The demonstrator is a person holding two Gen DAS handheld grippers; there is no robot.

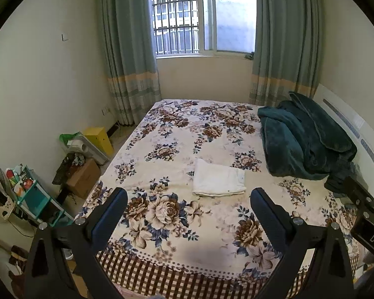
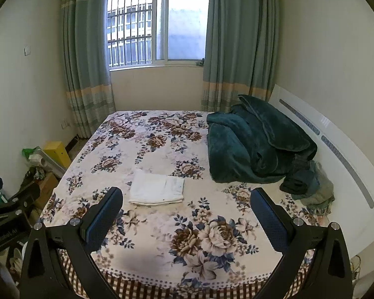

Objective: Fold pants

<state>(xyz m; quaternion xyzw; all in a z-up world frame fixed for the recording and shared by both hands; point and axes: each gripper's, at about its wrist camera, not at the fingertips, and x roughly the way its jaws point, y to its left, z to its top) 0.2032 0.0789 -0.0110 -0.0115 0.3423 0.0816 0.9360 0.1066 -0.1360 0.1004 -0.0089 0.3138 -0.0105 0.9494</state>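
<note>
A pair of white pants folded into a flat rectangle [image 1: 219, 181] lies near the middle of the bed with the flower-printed cream cover [image 1: 177, 134], well apart from both tools. The left tool [image 1: 189, 208] hangs above the foot of the bed with its two dark blue-padded fingers [image 1: 112, 214] spread wide and nothing between them; the folded pants sit at about 12 o'clock from it. The right tool [image 2: 186, 208] hangs likewise, fingers apart and empty, with the pants [image 2: 157, 186] at about 11 o'clock. A rumpled dark teal plush blanket [image 2: 251, 144] is piled at 2 o'clock against the white headboard [image 2: 336, 149]. Just beside it, toward the near edge, lies a small heap of dark and grey-green clothes [image 2: 309, 184]. Grey-green curtains [image 1: 127, 49] frame the barred window [image 1: 202, 17] at 12 o'clock.
</note>
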